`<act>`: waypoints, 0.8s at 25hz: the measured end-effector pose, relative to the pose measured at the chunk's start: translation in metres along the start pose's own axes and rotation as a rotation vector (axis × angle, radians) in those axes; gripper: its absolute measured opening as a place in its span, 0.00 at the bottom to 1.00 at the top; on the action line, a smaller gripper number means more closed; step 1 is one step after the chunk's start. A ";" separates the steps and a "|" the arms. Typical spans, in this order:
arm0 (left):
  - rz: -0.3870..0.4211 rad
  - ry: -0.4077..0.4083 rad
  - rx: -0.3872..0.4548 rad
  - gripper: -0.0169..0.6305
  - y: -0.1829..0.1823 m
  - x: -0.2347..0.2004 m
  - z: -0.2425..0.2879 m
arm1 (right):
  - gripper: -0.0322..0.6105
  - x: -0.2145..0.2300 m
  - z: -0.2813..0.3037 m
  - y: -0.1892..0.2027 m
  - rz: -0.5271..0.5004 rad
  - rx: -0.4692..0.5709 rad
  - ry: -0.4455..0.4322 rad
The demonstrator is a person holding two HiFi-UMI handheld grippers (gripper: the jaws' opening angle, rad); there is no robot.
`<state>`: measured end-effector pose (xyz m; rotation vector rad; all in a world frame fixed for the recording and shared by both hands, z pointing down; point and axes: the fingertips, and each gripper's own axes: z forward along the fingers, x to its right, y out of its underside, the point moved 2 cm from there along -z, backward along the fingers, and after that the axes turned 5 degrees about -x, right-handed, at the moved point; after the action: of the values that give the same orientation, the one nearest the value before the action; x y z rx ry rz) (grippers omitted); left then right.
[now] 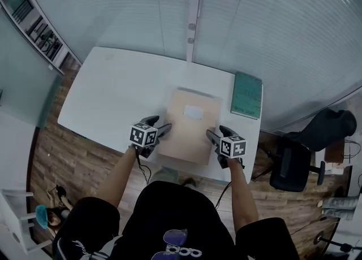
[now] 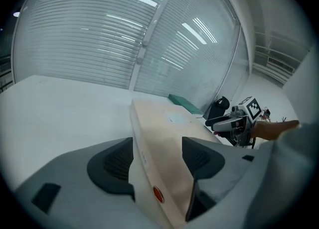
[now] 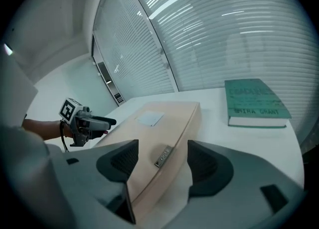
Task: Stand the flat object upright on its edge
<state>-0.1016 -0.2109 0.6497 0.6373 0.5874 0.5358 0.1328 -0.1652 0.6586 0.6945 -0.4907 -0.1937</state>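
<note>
A flat beige box with a white label lies flat on the white table, close to the front edge. My left gripper is at the box's near left edge, and my right gripper is at its near right edge. In the left gripper view the box's left side edge runs between the wide-apart jaws of that gripper, and the pads do not press on it. The right gripper view shows the same on the other side: the right gripper stands open astride the box's edge.
A green book lies flat at the table's right end, just beyond the box. A black office chair stands on the wooden floor to the right of the table. Glass walls with blinds run behind the table, and a shelf stands far left.
</note>
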 end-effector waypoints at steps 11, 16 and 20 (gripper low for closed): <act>-0.024 0.069 -0.092 0.48 0.005 -0.003 0.023 | 0.52 0.005 0.025 0.014 0.115 -0.100 -0.138; -0.063 0.117 -0.111 0.47 0.009 -0.001 0.027 | 0.52 0.006 0.028 0.014 0.123 -0.106 -0.145; -0.066 0.111 -0.104 0.47 0.008 -0.001 0.026 | 0.52 0.004 0.027 0.014 0.130 -0.097 -0.140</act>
<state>-0.0879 -0.2165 0.6726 0.4902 0.6780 0.5388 0.1230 -0.1717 0.6872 0.5546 -0.6544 -0.1431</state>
